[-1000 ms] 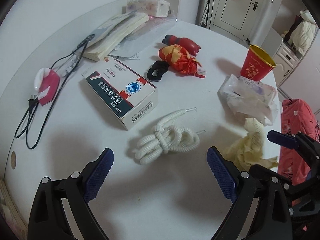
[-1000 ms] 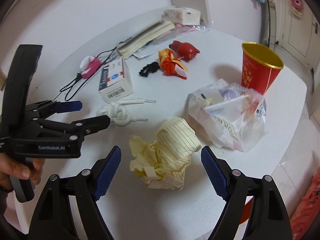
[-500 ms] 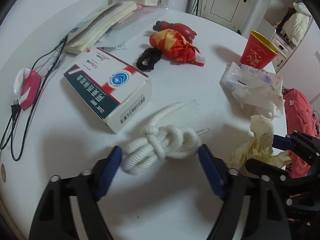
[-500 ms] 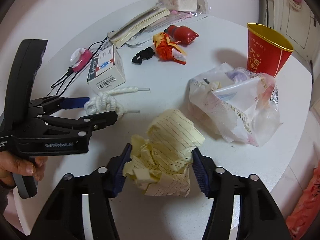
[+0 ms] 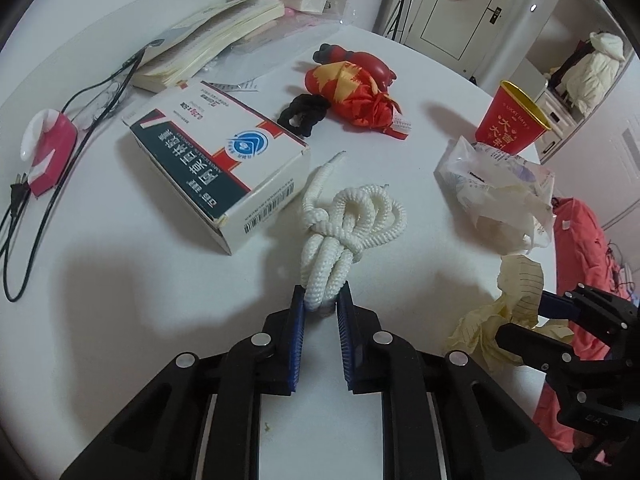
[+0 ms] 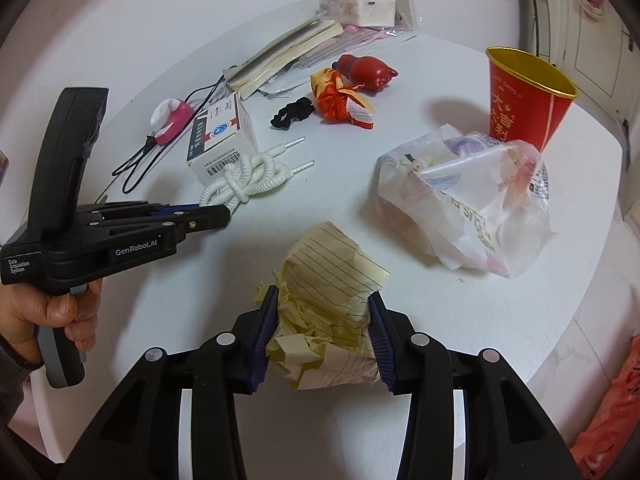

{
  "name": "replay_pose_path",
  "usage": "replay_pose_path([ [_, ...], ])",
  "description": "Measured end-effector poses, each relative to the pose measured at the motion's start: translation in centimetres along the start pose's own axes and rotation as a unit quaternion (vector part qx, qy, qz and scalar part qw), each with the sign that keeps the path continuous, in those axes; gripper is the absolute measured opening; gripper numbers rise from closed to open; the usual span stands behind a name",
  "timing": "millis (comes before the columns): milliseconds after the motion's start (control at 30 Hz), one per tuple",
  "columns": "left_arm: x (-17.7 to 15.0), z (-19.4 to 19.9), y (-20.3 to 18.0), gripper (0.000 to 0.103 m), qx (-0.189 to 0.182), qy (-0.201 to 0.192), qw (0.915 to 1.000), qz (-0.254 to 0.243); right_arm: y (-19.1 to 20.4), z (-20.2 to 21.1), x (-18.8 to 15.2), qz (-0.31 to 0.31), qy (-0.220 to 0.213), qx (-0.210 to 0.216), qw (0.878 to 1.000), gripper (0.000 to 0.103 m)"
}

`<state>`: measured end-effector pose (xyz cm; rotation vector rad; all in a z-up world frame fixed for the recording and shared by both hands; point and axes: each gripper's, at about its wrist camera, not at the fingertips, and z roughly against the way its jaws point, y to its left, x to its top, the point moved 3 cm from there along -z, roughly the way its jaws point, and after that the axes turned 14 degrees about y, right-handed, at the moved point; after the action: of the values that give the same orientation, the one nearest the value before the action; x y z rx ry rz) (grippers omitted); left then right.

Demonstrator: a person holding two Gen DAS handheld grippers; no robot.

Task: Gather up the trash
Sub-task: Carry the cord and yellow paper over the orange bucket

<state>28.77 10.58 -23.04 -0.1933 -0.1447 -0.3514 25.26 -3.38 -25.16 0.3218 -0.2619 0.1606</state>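
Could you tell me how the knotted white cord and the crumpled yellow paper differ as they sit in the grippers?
The white cord is knotted rope, pinched at one end by the left gripper; the yellow paper is a lined, crumpled wad, and the right gripper is closing across its bulk. The cord is thin there, the paper wide. Both rest on the white table.

white rope (image 5: 348, 220), yellow lined paper (image 6: 324, 292)

My right gripper (image 6: 322, 312) is closing on the crumpled yellow paper (image 6: 328, 280); left gripper (image 6: 224, 214) pinches the white rope (image 6: 240, 184) beside it.
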Motion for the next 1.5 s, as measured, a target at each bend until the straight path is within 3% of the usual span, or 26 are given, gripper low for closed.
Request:
replay_pose_path([
  [567,-2.4,4.7,-2.9,0.016,-0.006,-0.04,0.9992,-0.003,-0.5,3.9,-1.9,-0.002,-0.028,0.031,0.999,0.04],
  [1000,-5.8,9.1,-13.9,0.016,-0.026,-0.068,0.9948,-0.072,-3.4,13.2,-6.5,0.004,-0.07,0.019,0.997,0.04],
  [1300,-5.2,7.0,-22.8,0.016,-0.056,-0.053,0.9873,-0.139,-11.0,18.4,-12.3,-0.068,-0.091,-0.02,0.993,0.04],
  [1500,-4.7,4.4,-27.2,0.016,-0.063,-0.029,0.9816,-0.178,-15.7,19.0,-15.1,-0.112,-0.094,-0.031,0.989,0.04],
])
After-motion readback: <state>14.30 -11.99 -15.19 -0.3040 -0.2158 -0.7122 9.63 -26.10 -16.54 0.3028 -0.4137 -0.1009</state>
